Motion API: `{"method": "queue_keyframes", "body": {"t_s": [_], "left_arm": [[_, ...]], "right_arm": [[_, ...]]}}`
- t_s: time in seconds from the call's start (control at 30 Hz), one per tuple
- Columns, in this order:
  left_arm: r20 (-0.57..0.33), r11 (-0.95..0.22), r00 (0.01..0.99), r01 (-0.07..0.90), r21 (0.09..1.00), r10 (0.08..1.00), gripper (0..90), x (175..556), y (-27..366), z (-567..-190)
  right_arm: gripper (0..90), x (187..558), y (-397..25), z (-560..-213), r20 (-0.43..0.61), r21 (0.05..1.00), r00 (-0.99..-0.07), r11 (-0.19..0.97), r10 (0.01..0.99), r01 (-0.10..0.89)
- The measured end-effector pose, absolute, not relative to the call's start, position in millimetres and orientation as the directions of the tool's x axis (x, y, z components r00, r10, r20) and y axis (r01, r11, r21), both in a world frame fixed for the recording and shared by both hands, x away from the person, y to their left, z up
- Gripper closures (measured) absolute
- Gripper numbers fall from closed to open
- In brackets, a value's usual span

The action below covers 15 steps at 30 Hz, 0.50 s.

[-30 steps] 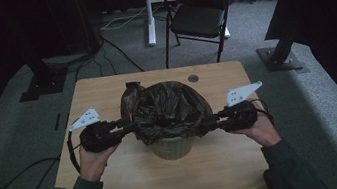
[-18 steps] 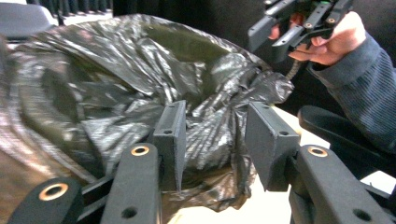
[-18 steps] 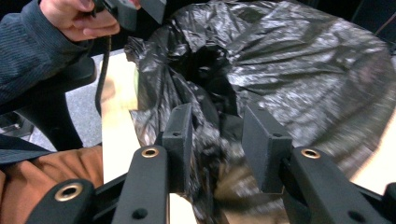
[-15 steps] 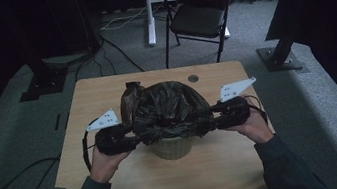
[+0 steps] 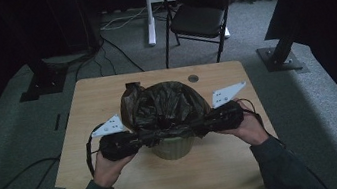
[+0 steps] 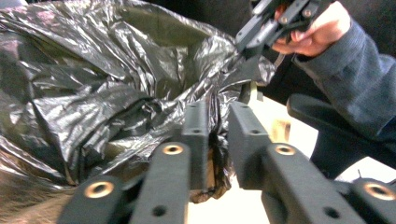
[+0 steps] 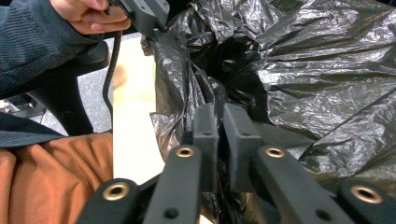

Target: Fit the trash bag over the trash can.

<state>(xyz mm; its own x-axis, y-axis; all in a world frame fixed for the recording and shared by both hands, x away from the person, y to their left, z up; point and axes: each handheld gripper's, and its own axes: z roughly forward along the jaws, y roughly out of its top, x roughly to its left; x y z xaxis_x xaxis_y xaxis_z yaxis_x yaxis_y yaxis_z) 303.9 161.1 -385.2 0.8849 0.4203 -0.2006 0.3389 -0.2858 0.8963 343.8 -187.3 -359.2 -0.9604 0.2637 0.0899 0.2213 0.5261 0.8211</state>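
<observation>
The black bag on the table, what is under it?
A pale bin shows below the bag, which drapes over its rim. Both grippers, left and right, pinch the plastic. The bin's inside is covered.

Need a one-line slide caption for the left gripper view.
Left gripper pinches a fold of the black bin bag, while the right gripper grips the bag's far edge.

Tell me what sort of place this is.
Probably a lab or studio set up for recording: a lone wooden table on grey carpet, dark curtains around it, a folding chair, stand bases and loose cables on the floor.
</observation>
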Motion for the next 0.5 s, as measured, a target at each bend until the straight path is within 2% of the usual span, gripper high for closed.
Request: {"method": "queue_keyframes", "body": {"t_s": [0.17,0.5], "left_arm": [[-0.211,-0.289,0.890,0.343,0.894,0.404,89.2,301.5,163.1,-390.2],[-0.216,-0.313,0.887,0.359,0.879,0.409,89.6,301.1,161.6,-399.1]], "right_arm": [[89.4,338.2,-190.0,-358.1,0.081,0.821,-0.965,0.532,0.251,0.208],[89.5,334.4,-190.0,-364.7,0.097,0.817,-0.969,0.537,0.229,0.209]]}}
